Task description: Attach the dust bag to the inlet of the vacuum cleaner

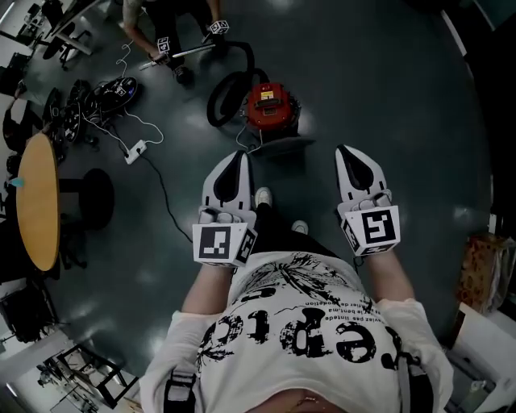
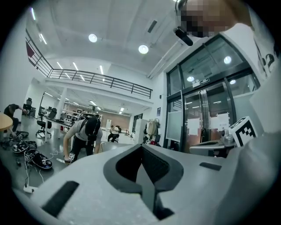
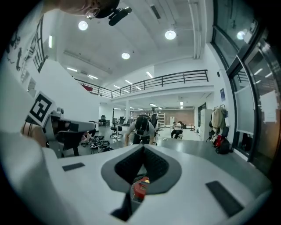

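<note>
The person stands on the dark floor (image 1: 387,89) with both arms raised in front of the chest, one pair of tongs in each hand. The left tongs (image 1: 240,158) are pressed together, tips meeting in a point with nothing between them; their own view shows the same, the left tongs (image 2: 141,147) shut on air. The right tongs (image 1: 345,152) sit level with them, a little apart to the right, and also look pressed together and empty. Through a slit low in the right tongs (image 3: 142,148) a bit of red shows (the vacuum (image 3: 139,190), down on the floor beyond).

The vacuum (image 1: 266,109) is a small red canister on the floor, farther out than the tongs and between them, well below them. Its black hose (image 1: 222,97) loops off its left side and runs on toward the far left. There a second person (image 1: 165,20) bends over, holding another pair of tongs and a wand (image 1: 181,54).

A white power strip (image 1: 135,151) lies left of the vacuum, with a cable trailing from it toward the near side. Farther left is a heap of gear (image 1: 81,109), and at the left edge a round bench (image 1: 36,202) with a wooden top.
</note>
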`<state>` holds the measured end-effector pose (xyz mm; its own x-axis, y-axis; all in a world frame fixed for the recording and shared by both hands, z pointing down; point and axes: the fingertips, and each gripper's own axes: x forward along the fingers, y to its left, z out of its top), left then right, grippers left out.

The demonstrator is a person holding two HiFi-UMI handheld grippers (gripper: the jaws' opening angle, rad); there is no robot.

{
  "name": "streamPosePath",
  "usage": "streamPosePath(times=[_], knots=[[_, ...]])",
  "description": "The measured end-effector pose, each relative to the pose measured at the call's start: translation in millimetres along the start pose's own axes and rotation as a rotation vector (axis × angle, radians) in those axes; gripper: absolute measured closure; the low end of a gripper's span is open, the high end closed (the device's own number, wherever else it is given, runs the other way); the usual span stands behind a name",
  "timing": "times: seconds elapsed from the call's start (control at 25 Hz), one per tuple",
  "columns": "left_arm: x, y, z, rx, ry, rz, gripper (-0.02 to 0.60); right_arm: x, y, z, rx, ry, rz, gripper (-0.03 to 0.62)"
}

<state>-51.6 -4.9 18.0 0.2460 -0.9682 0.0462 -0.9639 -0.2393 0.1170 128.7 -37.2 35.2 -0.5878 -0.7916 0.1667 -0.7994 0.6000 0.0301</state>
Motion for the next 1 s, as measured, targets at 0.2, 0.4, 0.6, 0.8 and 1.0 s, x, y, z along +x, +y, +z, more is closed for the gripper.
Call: streamPosePath(times=[0.2, 0.4, 0.6, 0.8, 1.0], knots=[[-22.8, -21.9, -0.8, -0.002, -0.018, 0.006, 0.578, -24.6, 10.2, -7.1, 0.014, -0.016, -0.005, 0.594], [-43.5, -40.1, 3.8, 0.007, -0.039, 0.003, 0.578, -48.8, 24.0, -7.9, 0.001, -0.026, 0.008, 0.594], [-57.7, -52.1, 7.1, 0.022, -0.057, 0.003, 0.578, -63.1, 30.3, -2.2, -0.027, -0.048, 0.012, 0.594], [-60.8, -57.8, 2.2, 0.032, -0.048, -0.009, 0.578, -66.6, 30.9, -7.5, -0.015, -0.038, -0.004, 0.594], [-53.0, -57.5, -0.1, 0.033, -0.039, -0.008, 0.578, -64.4, 26.5, -12.1, -0.001, -0.029, -0.018, 0.594]])
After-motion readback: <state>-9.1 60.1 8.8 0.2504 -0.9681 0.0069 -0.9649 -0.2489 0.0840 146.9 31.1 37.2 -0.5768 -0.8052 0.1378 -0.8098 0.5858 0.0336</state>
